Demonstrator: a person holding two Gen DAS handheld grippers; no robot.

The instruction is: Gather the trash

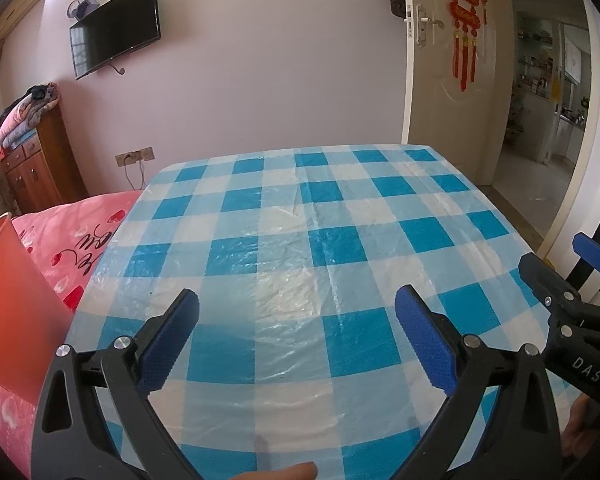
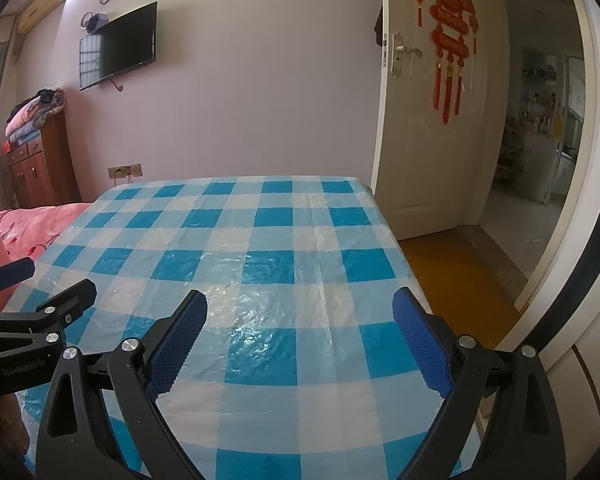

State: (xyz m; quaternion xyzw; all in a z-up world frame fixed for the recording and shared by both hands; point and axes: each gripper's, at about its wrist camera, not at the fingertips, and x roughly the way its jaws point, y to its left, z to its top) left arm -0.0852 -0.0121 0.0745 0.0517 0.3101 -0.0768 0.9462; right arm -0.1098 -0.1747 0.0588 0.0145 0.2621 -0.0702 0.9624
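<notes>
Orange plastic bin [image 1: 8, 304] stands off the surface's left edge, on the pink bed [image 1: 80, 220]. Left claw [image 1: 296, 336] and right claw [image 2: 300, 338] hover over the near edge, both spread, empty. No trash shows on the crinkly checked plastic cloth [image 1: 300, 216]; its handling and grip point cannot be judged.

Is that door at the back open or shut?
Open. The white door is swung inward against the wall, with the red hanging ornament on its face, and the doorway beside it shows straight through to another room.
</notes>
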